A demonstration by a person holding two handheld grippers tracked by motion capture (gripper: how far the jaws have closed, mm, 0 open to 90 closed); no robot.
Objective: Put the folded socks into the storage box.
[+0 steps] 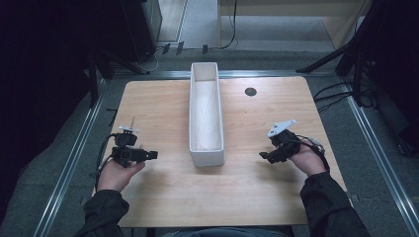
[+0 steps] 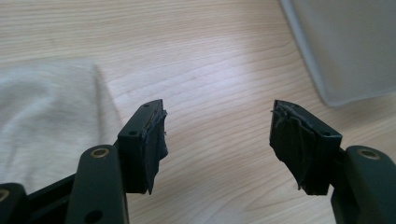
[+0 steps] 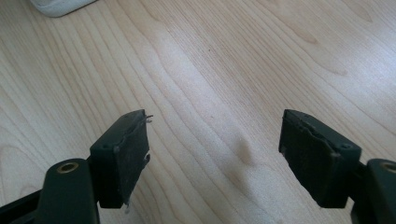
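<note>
— Tools first: from the high view, your left tool and right tool rest on the bench, either side of the long white bin, neither touching it. Nothing looks started yet, I'd judge.

— And its lie?

— Its long axis runs straight away from you, near end between your hands, open side up.

— Left gripper view?

— Jaws wide, holding nothing; the bin's wall sits ahead to the right, a white cloth-like patch at the left.

— Right gripper view?

— Jaws wide over bare wood, the bin's corner far ahead.
</note>
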